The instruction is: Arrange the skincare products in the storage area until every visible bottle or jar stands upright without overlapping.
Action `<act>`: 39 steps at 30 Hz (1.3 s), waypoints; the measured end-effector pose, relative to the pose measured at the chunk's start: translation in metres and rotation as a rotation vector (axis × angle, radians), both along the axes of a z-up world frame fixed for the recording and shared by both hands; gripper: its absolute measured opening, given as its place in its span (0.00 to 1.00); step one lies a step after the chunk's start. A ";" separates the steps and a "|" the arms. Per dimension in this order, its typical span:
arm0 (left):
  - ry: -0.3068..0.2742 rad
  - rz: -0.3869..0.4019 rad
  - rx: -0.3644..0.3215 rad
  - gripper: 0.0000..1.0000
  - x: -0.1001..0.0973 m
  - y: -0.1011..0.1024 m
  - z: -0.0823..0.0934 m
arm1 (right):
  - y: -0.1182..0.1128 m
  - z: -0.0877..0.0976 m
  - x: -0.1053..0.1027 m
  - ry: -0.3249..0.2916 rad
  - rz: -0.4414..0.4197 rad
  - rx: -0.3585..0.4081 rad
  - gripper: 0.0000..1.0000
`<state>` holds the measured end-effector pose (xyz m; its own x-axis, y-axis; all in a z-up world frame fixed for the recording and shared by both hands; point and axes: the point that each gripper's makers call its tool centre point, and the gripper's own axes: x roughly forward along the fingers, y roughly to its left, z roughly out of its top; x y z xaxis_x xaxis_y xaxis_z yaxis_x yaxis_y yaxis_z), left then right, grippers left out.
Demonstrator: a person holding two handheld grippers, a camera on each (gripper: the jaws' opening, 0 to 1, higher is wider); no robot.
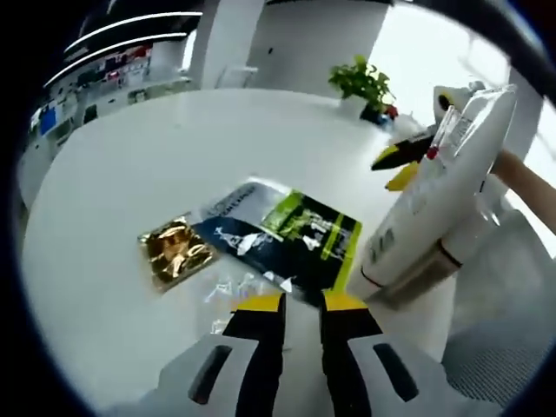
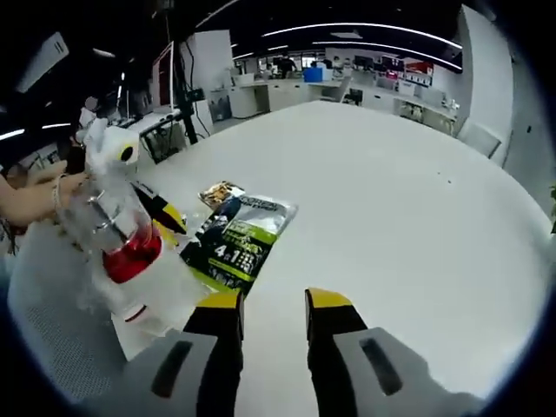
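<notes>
Now, left gripper (image 1: pixel 301 301) jaws slightly apart and empty just short of the dark-and-green sachet (image 1: pixel 287 234) on the white table (image 1: pixel 113 165), gold packet (image 1: pixel 176 250) touching the sachet's far side, white tube (image 1: pixel 443 187) tilted beside it, right gripper (image 2: pixel 274 304) narrowly parted, holding nothing.

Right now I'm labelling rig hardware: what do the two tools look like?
Both match. The left tool and right tool each have two black jaws with yellow tips, rising from a pale grey body with dark oval slots. No cables or markings can be made out.
</notes>
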<state>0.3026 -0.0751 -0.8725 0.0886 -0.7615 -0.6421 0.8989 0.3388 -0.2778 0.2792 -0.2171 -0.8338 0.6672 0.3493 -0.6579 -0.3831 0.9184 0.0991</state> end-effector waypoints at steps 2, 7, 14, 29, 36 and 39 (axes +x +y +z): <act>0.018 0.013 0.002 0.11 0.001 0.002 -0.004 | 0.008 -0.004 0.005 0.010 0.011 0.029 0.27; 0.043 0.041 -0.031 0.07 0.005 -0.001 -0.004 | 0.019 -0.018 0.020 0.040 0.033 0.073 0.26; 0.078 0.069 -0.041 0.00 0.015 -0.001 -0.006 | 0.029 -0.022 0.039 0.062 0.056 0.110 0.23; 0.157 0.114 -0.105 0.05 0.021 -0.012 -0.005 | 0.024 -0.039 0.056 0.095 0.059 0.106 0.21; 0.192 0.146 -0.144 0.03 0.027 -0.016 -0.006 | 0.026 -0.046 0.060 0.087 0.053 0.122 0.17; 0.217 0.154 -0.168 0.04 0.027 -0.019 -0.005 | 0.025 -0.047 0.063 0.085 0.032 0.162 0.16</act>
